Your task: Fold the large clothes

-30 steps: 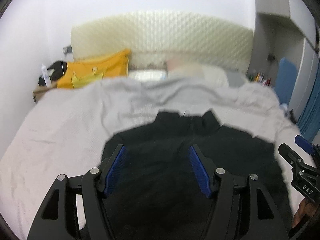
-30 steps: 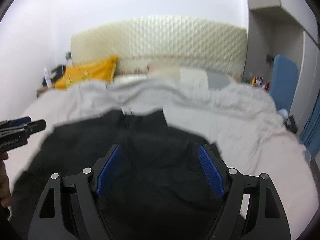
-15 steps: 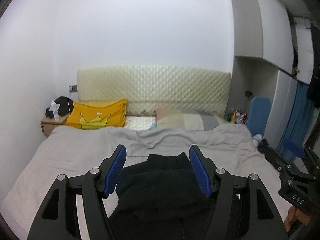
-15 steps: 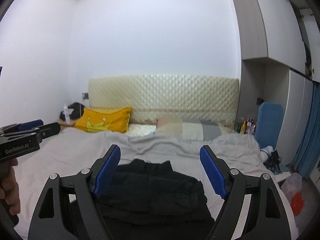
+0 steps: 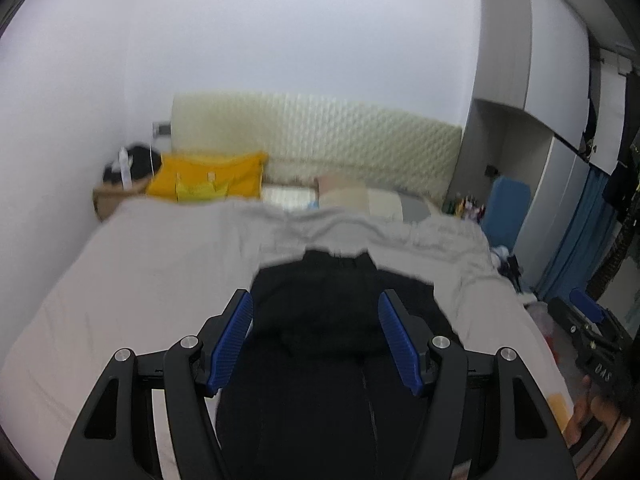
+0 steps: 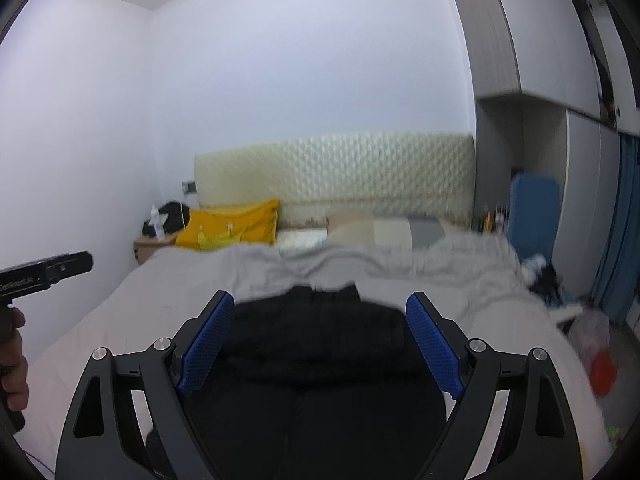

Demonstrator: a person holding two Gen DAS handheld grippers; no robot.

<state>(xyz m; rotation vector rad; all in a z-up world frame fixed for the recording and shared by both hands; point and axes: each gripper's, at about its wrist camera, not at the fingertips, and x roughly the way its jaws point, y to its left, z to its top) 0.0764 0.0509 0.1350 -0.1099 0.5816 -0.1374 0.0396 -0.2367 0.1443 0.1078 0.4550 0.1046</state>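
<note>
A large black garment [image 5: 332,320] lies on the grey bed sheet [image 5: 152,280], its upper part folded down over the lower part; it also shows in the right wrist view [image 6: 320,344]. My left gripper [image 5: 316,320] is open and empty, held above the garment's near half. My right gripper [image 6: 320,328] is open and empty above the same garment. The right gripper shows at the right edge of the left wrist view [image 5: 588,320], and the left gripper at the left edge of the right wrist view [image 6: 48,270]. Both views are blurred.
A yellow pillow [image 5: 208,180], a beige and grey pillow [image 5: 368,200] and a padded headboard [image 5: 320,132] are at the bed's far end. A bedside table [image 6: 152,244] stands far left. A blue board [image 6: 534,208], wardrobe [image 6: 580,160] and floor clutter [image 6: 592,344] are right.
Both grippers have tilted down and moved closer over the garment since half a second ago. One second ago the garment lay spread wider; it is now folded narrower. Both stay open.
</note>
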